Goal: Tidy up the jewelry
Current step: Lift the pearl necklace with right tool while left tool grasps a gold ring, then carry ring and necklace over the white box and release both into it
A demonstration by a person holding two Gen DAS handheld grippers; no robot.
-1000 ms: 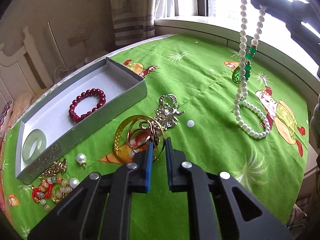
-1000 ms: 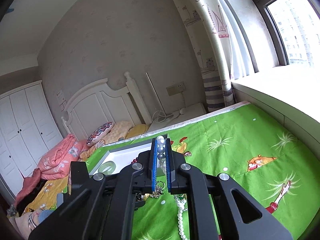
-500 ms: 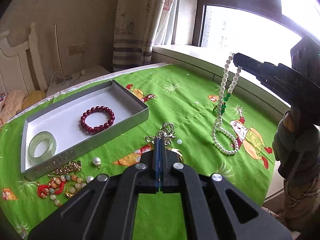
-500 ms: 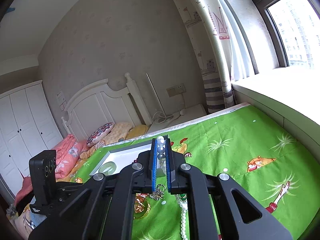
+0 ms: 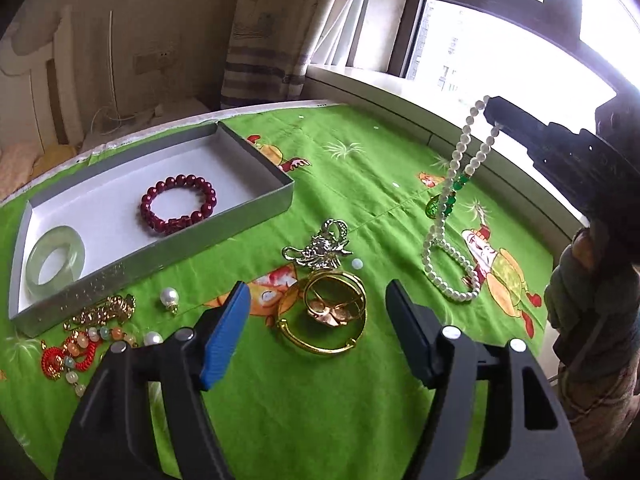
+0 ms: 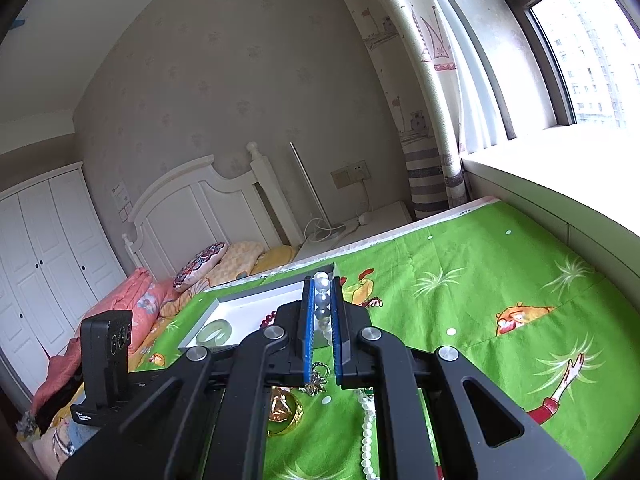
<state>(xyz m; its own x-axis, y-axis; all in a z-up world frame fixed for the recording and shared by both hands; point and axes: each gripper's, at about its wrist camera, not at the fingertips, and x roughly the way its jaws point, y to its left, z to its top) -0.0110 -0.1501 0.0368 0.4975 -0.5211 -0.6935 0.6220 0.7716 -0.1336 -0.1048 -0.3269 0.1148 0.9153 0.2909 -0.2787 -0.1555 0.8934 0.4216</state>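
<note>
**Pearl strand held up, left fingers parting over the gold bangles**

Our left gripper [image 5: 316,332] hung over the green cloth [image 5: 320,408], its blue-padded fingers [image 5: 226,334] apart and opening wider, with nothing pressed between them. Seen between the fingers, lower down on the cloth, lay the gold bangles [image 5: 324,316], untouched. Just beyond them sat a silver ornament [image 5: 320,246], touching or nearly touching the bangles; we could not tell which.

Our right gripper [image 6: 322,320] had its fingers clamped together on the pearl necklace [image 5: 448,232], three pearls showing in the narrow slot between the pads. In the left view the strand hung down from that gripper, its green beads partway down and its lower loop resting on the cloth, well to the right of the bangles.

Further left on the surface stood the grey box [image 5: 192,236] with a white floor. Inside it lay a red bead bracelet [image 5: 178,208] near the middle and a pale green bangle [image 5: 56,260] at the near-left end, apart from each other. In front of the box we saw a loose pearl pendant [image 5: 169,297], a small gold piece [image 5: 102,310] and a red cord bracelet with mixed beads [image 5: 80,350], all near one another on the cloth.
</note>
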